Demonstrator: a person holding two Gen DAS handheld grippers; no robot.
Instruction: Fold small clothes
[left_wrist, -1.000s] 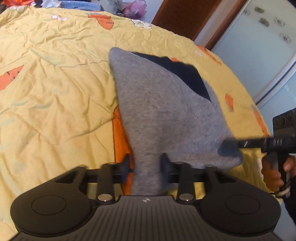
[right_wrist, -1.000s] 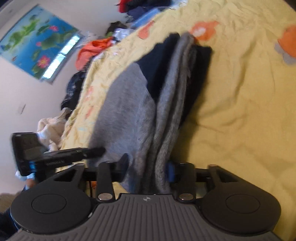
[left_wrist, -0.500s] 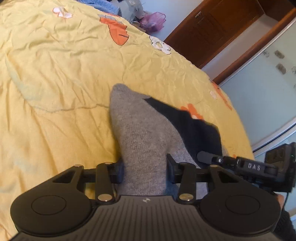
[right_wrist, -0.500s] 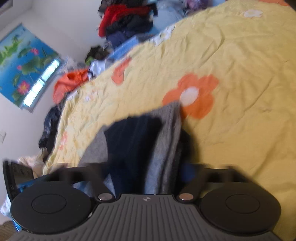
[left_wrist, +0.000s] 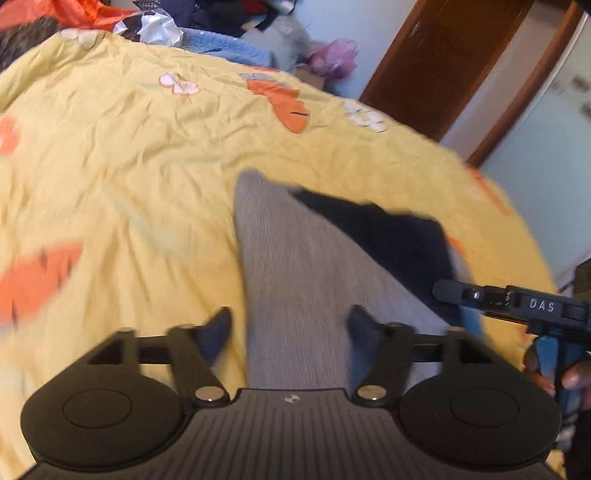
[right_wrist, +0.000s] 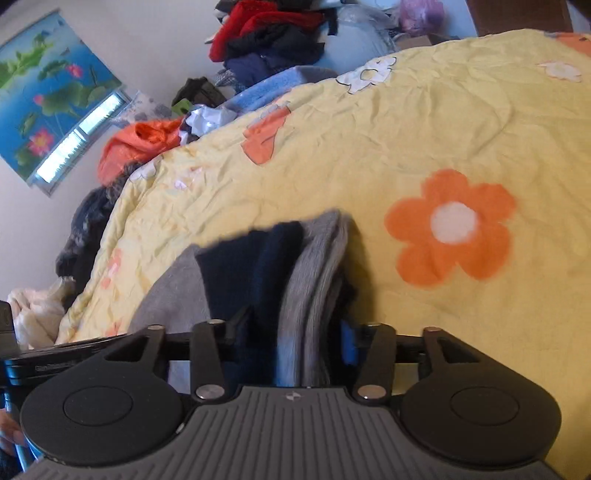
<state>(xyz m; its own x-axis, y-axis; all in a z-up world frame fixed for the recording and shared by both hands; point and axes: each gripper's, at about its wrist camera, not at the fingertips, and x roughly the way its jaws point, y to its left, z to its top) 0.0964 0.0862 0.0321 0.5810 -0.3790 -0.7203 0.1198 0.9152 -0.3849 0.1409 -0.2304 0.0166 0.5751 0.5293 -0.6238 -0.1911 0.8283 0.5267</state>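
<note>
— Where is the garment found?

— A grey and navy knit garment is seen folded on the yellow flowered bedspread, its near end running between the jaws of both tools.

— How are the tongs set?

— The left gripper is being spread; a gap is seen between each finger and the cloth. The right gripper is also being opened, though whether its blurred pads are pressed on the folded layers cannot be told.
</note>
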